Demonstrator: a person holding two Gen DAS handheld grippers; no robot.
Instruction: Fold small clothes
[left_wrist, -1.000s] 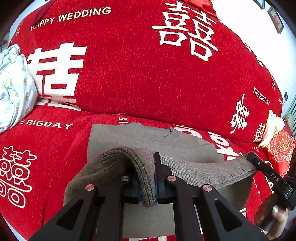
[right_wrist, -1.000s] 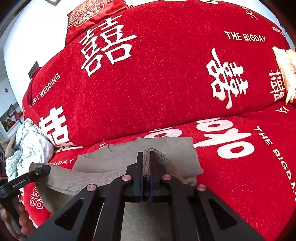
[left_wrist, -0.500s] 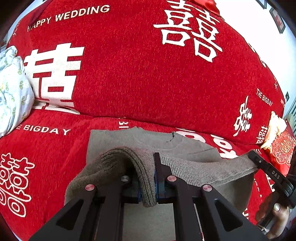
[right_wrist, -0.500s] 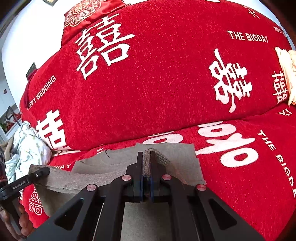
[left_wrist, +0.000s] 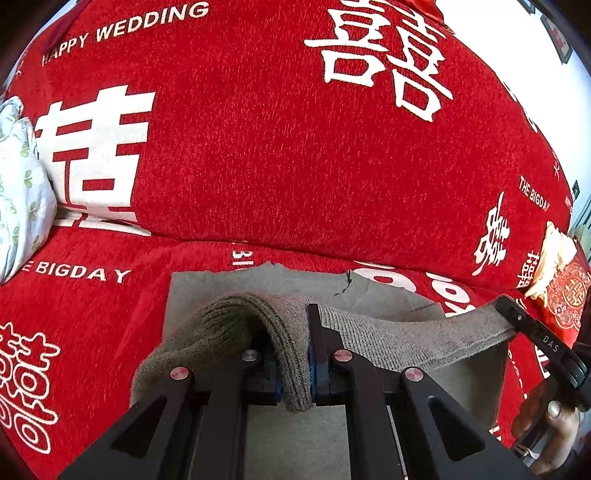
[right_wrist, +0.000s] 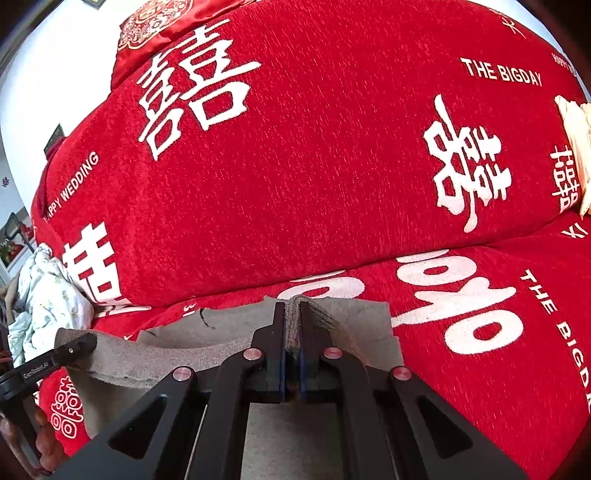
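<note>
A grey-brown knitted garment (left_wrist: 388, 343) lies on the red sofa seat, its near edge lifted and stretched between both grippers. My left gripper (left_wrist: 308, 317) is shut on a bunched ribbed corner of it. In the right wrist view my right gripper (right_wrist: 291, 314) is shut on the other corner of the garment (right_wrist: 177, 358). Each view shows the other gripper at its side edge: the right gripper (left_wrist: 506, 306) and the left gripper (right_wrist: 86, 339), each pinching the taut edge. The lower layer lies flat beneath, its neckline toward the backrest.
The sofa backrest (left_wrist: 295, 147) rises close behind, red with white characters. A pale floral bundle of cloth (left_wrist: 18, 192) sits at the left end. A cream cloth and a red embroidered cushion (left_wrist: 565, 295) are at the right end. A hand (left_wrist: 554, 432) holds the right gripper's handle.
Both grippers have carried the lifted edge toward the backrest, which now looms larger and closer in both views. The grips on the garment are unchanged.
</note>
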